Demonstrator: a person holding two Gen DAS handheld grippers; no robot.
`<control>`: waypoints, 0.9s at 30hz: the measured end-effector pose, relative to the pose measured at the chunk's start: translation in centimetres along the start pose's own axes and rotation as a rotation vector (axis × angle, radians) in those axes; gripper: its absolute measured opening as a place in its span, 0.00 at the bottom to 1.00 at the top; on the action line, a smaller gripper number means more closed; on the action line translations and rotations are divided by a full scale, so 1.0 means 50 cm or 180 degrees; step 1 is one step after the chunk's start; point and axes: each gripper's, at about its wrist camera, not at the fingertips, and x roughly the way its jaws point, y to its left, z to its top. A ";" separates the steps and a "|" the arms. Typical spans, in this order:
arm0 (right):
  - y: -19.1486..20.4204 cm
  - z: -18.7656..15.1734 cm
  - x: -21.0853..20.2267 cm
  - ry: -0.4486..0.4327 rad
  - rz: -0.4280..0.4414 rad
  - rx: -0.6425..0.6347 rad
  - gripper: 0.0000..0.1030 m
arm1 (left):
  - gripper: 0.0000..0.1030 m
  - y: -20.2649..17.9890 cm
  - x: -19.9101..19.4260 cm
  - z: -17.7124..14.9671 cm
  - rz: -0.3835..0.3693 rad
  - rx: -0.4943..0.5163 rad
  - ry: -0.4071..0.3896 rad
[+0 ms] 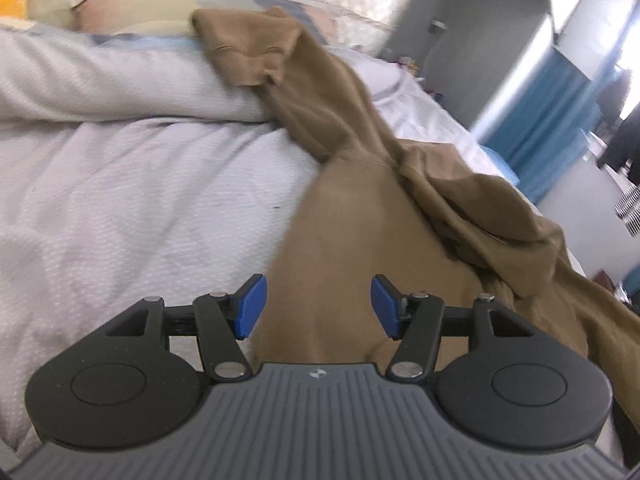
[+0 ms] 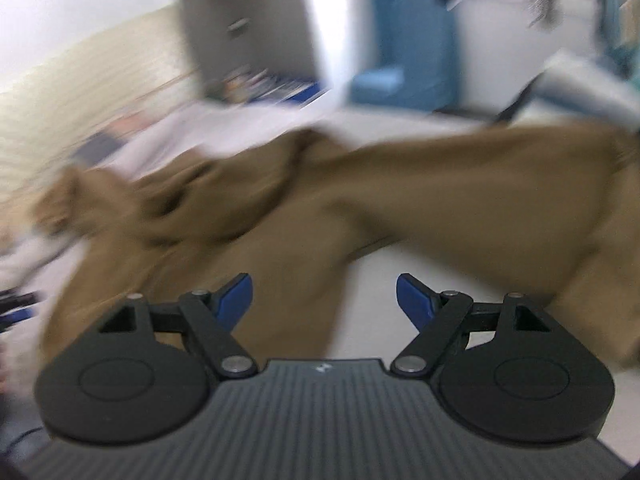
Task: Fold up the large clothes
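White bedding [image 1: 120, 184] bears brown trousers [image 1: 344, 216]; left gripper [image 1: 319, 306] and right gripper [image 2: 324, 300] gape empty, no legible writing.

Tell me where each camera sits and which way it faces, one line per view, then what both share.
Left wrist: sits on the left gripper, angled down at the brown garment on the pale bedspread; open blue pads show.
Right wrist: sits on the right gripper, blurred, facing the same garment; jaws open, empty.
Shared: garment, bed, blue furniture behind.
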 end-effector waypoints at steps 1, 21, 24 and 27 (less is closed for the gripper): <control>0.011 -0.013 0.021 0.0128 0.0132 0.0008 0.78 | 0.62 0.006 0.004 0.001 0.0018 -0.0029 0.0037; -0.037 -0.163 0.289 0.1018 0.1645 0.0915 0.84 | 0.67 0.060 0.120 -0.013 0.0013 -0.0516 0.0728; -0.019 -0.169 0.314 0.1102 0.1671 0.0812 0.83 | 0.66 0.038 0.126 -0.014 -0.0065 -0.0362 0.0702; -0.008 -0.176 0.322 0.1124 0.1647 0.0805 0.71 | 0.65 0.024 0.148 -0.017 -0.0074 -0.0256 0.0727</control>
